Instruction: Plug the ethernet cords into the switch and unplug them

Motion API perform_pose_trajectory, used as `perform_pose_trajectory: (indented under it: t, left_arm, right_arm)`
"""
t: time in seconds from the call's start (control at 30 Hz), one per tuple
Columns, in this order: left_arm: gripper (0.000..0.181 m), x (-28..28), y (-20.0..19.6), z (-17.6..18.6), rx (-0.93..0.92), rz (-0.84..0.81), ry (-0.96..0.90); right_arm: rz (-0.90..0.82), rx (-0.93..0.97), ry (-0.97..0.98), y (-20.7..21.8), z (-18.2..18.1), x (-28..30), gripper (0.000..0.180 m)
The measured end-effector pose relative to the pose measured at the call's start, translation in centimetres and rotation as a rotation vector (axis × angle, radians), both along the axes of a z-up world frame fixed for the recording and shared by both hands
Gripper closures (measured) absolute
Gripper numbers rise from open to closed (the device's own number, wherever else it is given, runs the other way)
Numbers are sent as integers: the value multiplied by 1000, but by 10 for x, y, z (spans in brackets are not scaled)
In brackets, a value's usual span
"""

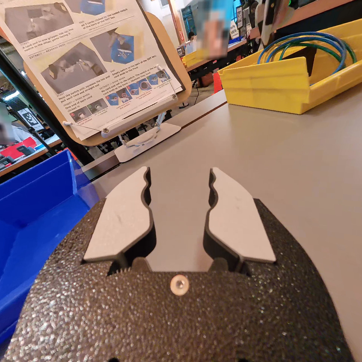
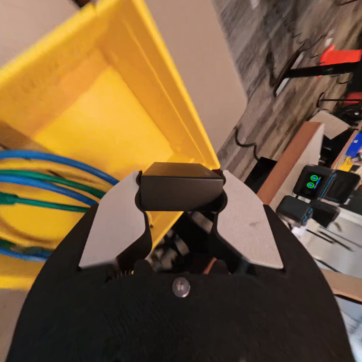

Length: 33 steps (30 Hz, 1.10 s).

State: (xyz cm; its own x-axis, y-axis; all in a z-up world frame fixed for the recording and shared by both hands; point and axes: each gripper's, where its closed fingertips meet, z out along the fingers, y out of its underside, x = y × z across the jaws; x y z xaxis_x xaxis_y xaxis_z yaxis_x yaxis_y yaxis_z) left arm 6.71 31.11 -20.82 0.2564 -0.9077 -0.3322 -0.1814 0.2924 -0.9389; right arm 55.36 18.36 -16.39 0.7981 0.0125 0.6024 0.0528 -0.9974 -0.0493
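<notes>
Right gripper (image 2: 181,188): closed on the black switch (image 2: 180,191), which is held up above the yellow bin (image 2: 109,109).
Left gripper (image 1: 180,188): wide open and empty, held low over the grey tabletop (image 1: 254,156).
Cords: blue cords (image 2: 49,158) and green cords (image 2: 39,201) are coiled in the yellow bin; none is plugged in yet, it seems.
Blue bin (image 1: 39,205): seen at the left, beside the left gripper.
What could go wrong: the switch could be dropped if it is held loosely. A cord could be snagged in the coil. A plug could be pushed in crooked, so no click is made.
</notes>
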Motion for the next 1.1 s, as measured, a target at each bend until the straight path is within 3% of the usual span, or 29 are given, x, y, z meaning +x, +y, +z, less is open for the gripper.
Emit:
perform_pose_trajectory:
  t: [0.1,0.2,0.5,0.63,0.77,0.9,1.1]
  left_arm:
    - [126,1,0,-2,2,1,12]
    - [126,4,-4,-6,35,-10,47]
    - [126,6,-7,-9,63,-17,68]
    - [126,6,-7,-10,79,-8,73]
    - [126,6,-9,-10,82,-12,76]
    - [126,8,-14,-15,65,-37,118]
    - [126,62,-73,-10,-192,-262,168]
  right_arm:
    - [63,-258,-25,-9,-14,10,106]
    - [132,-400,-12,-5,-26,9,106]
    - [250,-368,-30,19,-38,0,103]
    - [245,-210,-11,21,-21,-13,103]
    - [225,144,-43,16,24,-42,99]
    - [169,553,-29,-41,55,-100,101]
    - [105,1131,46,-141,35,-198,112]
